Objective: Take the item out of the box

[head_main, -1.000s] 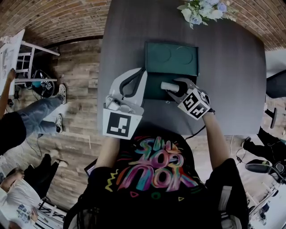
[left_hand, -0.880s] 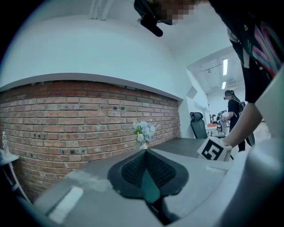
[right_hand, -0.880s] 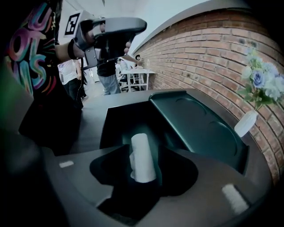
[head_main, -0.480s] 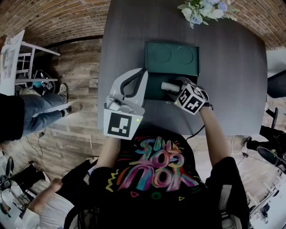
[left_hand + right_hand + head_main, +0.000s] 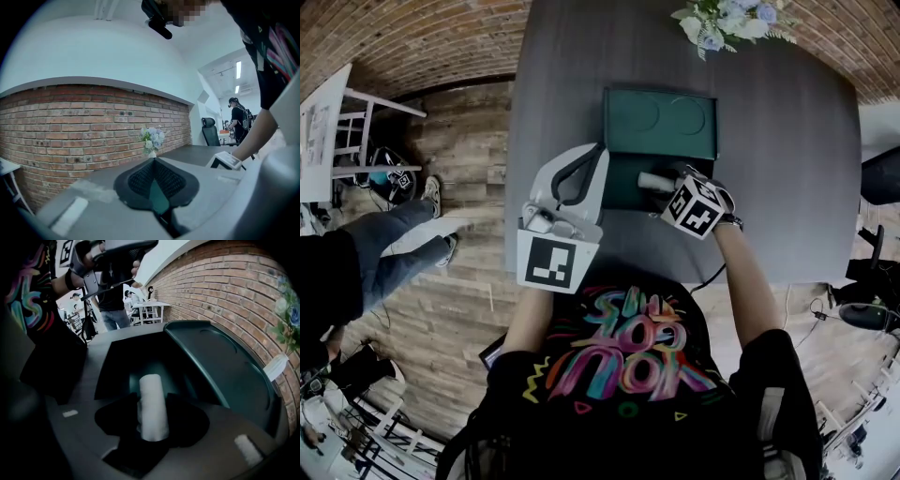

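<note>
Showing the R gripper (image 5: 673,185) reaching into an open dark-green box (image 5: 619,190) on a dark grey worktop (image 5: 787,169), per the head view. Its jaws are standing wide and are closing round a white roll (image 5: 655,181), which is lying lengthwise between them, inside the box's base section. In the right gripper view the pads are sitting just beside the roll's sides; firm contact isn't confirmable. The lid (image 5: 659,122), w/ two round impressions, is lying open and flat on the far side of the base. The L gripper (image 5: 600,152) is hovering at the box's left edge. Per the left gripper view, its jaws are resting together w/ nothing held between them. A flower bunch (image 5: 727,21) is standing at the worktop's far edge, well apart from the box.
</note>
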Available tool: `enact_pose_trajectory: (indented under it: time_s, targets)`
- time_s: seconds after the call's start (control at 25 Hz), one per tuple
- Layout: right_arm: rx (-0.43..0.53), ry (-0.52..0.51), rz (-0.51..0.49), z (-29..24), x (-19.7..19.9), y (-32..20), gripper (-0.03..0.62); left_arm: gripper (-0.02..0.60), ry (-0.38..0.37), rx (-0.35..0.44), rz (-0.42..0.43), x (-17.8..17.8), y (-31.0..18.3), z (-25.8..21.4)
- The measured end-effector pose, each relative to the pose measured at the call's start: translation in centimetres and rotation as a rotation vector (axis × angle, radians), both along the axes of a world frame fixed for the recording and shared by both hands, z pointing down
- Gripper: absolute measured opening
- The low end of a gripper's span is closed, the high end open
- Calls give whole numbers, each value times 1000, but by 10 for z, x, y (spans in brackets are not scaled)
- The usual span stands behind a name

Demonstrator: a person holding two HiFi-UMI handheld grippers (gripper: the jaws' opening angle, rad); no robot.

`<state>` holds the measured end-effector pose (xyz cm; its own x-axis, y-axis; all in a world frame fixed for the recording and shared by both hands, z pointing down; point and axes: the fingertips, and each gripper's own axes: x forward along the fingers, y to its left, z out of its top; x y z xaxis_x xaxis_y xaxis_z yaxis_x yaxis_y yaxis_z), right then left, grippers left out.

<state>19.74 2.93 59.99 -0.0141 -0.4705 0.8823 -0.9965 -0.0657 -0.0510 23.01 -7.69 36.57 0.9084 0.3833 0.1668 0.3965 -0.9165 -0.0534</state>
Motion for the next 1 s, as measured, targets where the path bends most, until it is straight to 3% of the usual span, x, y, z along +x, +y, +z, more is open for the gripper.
enact_pose_trajectory:
  time_s: [0.36,1.0]
  targets:
    - [0,18,-5,-1,0,0,148,0,-5,-3,-7,-1,-3,-1]
    - [54,30,57,-10,5,2,138,1,9,-1,-16,0,-7,-5]
